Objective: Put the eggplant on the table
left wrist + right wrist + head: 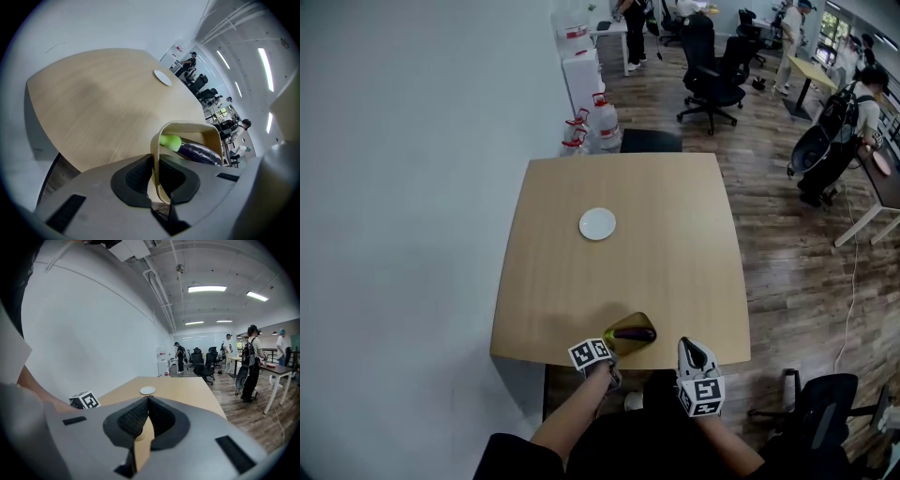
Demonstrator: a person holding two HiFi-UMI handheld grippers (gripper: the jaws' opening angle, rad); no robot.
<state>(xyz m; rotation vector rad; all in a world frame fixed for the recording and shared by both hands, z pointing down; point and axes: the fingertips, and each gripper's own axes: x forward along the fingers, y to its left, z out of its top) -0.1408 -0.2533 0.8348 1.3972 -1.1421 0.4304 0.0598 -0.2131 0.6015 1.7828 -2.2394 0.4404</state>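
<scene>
At the far left of the head view, a pale wall (394, 187) is seen beside a square wooden table (628, 197), behind which water bottles (600, 120) are stood on the floor. Near the middle of the tabletop, a small white disc (597, 224) lies alone, well apart from everything else. At the near edge of the table, the left gripper (611, 347) is shown shut on the rim of a beige tray (625, 325). In the left gripper view the thin tray wall is seen pinched between the two dark pads (136, 176). The eggplant (635, 333) is carried inside this tray, lying on its side with its green cap towards the gripped rim and its purple body pointing away. Whether the tray rests on the tabletop or is held just above it cannot be told. To the right, just off the near edge of the table, the right gripper (695, 349) is held with its jaws closed together and nothing between them, the tips being seen to meet in the right gripper view. Further right, wooden flooring, black office chairs (712, 66) and standing people (848, 112) are visible.
</scene>
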